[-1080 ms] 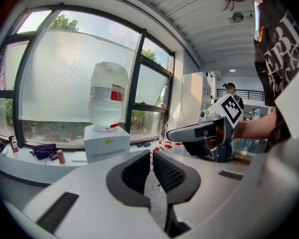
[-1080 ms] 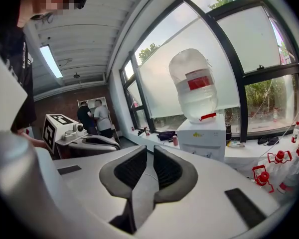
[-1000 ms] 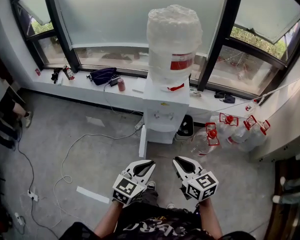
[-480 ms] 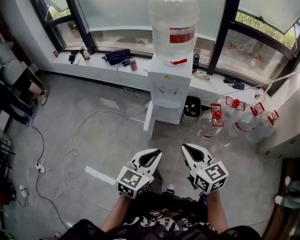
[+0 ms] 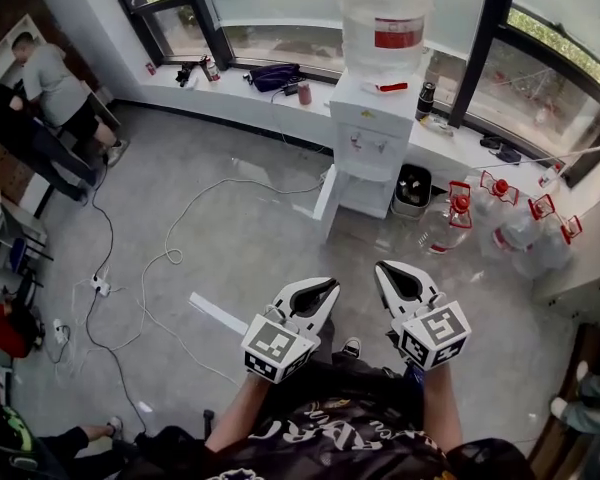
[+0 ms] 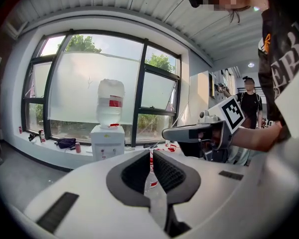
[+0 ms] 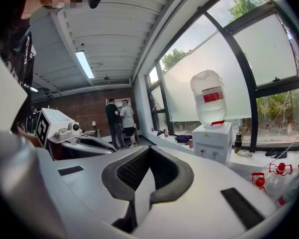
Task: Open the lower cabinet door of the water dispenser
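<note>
The white water dispenser (image 5: 373, 133) stands against the window sill with a big clear bottle (image 5: 385, 13) on top. Its lower cabinet door (image 5: 327, 205) is swung out to the left, edge-on to me. Both grippers hang low in front of my body, far from the dispenser, pointing toward it. My left gripper (image 5: 329, 287) holds nothing, and its jaws stand a narrow slit apart. The right gripper (image 5: 388, 270) is shut and empty. The dispenser (image 6: 108, 141) shows small past the left jaws, and also beyond the right jaws, where the dispenser (image 7: 213, 142) sits to their right.
Several water bottles with red handles (image 5: 500, 218) lie right of the dispenser, beside a black bin (image 5: 412, 188). A white cable (image 5: 180, 243) loops across the grey floor to a power strip (image 5: 100, 286). A white strip (image 5: 218, 313) lies near my left gripper. People (image 5: 50, 93) stand at the far left.
Both grippers and the head camera have drawn back from the dispenser, which now sits smaller and farther up the head view. People at the left have come into view.
</note>
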A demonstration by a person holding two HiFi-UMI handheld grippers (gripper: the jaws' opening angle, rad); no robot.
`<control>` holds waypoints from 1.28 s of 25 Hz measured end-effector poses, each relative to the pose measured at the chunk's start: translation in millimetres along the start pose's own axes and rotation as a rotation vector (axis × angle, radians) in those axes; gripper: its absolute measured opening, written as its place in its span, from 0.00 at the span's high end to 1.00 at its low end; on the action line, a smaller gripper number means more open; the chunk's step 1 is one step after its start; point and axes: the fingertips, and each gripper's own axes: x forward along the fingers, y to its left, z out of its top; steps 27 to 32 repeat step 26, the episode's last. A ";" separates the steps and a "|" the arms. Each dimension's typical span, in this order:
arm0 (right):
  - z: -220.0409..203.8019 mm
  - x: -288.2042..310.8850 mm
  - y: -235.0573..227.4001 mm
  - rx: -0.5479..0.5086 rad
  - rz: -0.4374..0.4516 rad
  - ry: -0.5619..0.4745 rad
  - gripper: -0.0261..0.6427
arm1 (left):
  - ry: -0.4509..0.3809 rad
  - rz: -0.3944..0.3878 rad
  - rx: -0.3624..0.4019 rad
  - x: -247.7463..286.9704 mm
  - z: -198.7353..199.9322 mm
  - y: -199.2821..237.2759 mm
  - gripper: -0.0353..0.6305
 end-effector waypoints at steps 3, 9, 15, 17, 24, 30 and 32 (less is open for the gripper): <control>-3.4 -3.1 11.3 -0.016 0.027 0.008 0.94 | -0.002 0.020 -0.002 -9.4 -3.1 -6.3 0.91; -3.7 -4.2 20.3 -0.035 0.056 0.011 0.94 | -0.009 0.021 0.000 -11.7 -2.8 -12.3 0.91; -3.2 -3.0 20.4 -0.048 0.058 0.022 0.94 | -0.017 0.008 0.004 -11.6 -0.6 -15.1 0.91; -3.6 -2.9 18.0 -0.049 0.054 0.026 0.94 | -0.016 0.001 0.007 -11.6 -1.0 -16.5 0.91; -3.7 1.2 8.2 -0.067 0.038 0.037 0.94 | -0.022 -0.006 0.022 -9.1 -1.7 -10.6 0.91; -3.1 2.9 5.0 -0.073 0.033 0.036 0.94 | -0.029 -0.005 0.024 -8.7 -1.9 -7.9 0.91; -3.1 2.9 5.0 -0.073 0.033 0.036 0.94 | -0.029 -0.005 0.024 -8.7 -1.9 -7.9 0.91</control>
